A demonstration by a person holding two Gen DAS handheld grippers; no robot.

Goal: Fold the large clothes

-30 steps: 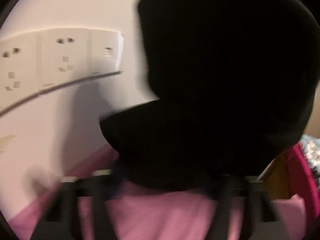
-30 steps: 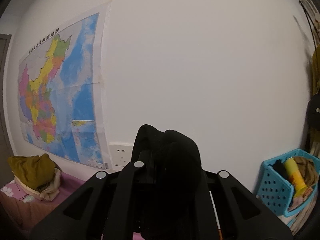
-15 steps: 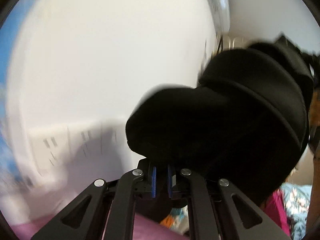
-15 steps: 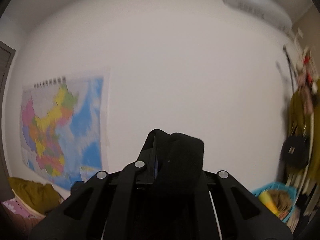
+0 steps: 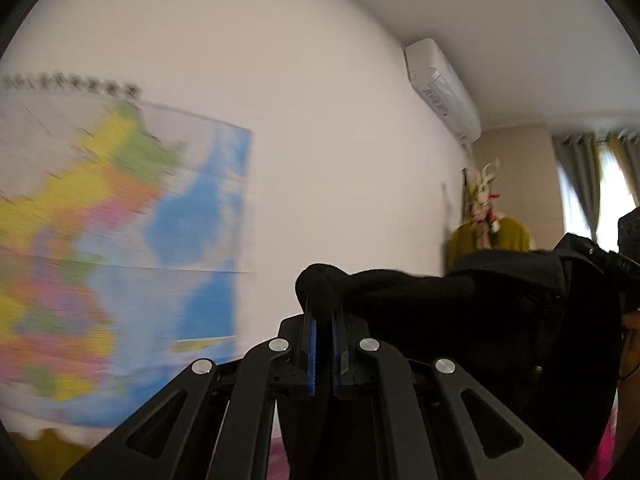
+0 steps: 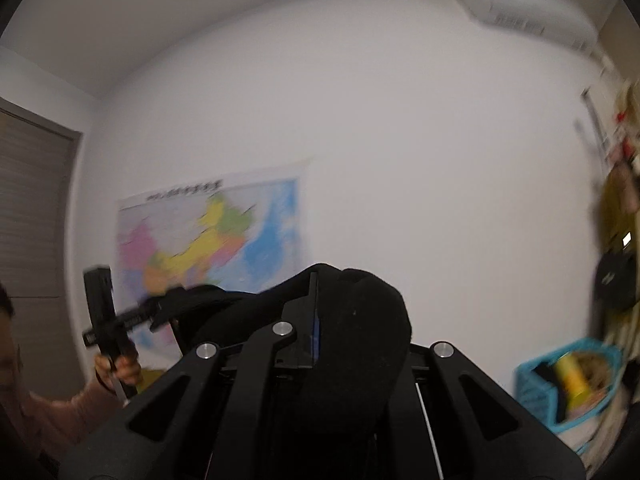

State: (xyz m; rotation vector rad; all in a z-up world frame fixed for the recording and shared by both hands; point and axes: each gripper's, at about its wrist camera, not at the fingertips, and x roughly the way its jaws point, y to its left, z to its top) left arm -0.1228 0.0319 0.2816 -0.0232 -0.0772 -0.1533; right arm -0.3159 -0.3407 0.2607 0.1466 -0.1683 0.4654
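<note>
Both grippers are lifted high, facing the white wall rather than any surface, and a black garment point(image 5: 460, 300) hangs stretched between them. The left gripper point(image 5: 323, 312) has its jaws drawn narrow, with a bunched edge of the black cloth pinched at the tips; the blue pads point(image 5: 312, 356) show as two thin strips just below the pinch. From there the fabric runs off to the right in a thick roll toward the other tool. In the right wrist view, the right gripper point(image 6: 320, 308) is closed on another part of the same garment, the cloth heaped over its right finger and spilling down over the frame, so that only the left finger point(image 6: 302, 328) and a sliver of blue pad show.

Off to the left of that view the person's left hand point(image 6: 118, 368) grips the handle of the left tool, sleeve in a pale pink. Behind it a coloured wall map point(image 6: 208, 240) is taped to the wall, blurred in both views. An air conditioner point(image 5: 442, 88) sits high near the ceiling. At the far right there is an olive-yellow garment point(image 5: 494, 236) hanging up, and lower down a blue plastic basket point(image 6: 536, 392) holding a yellow can and other bits.
</note>
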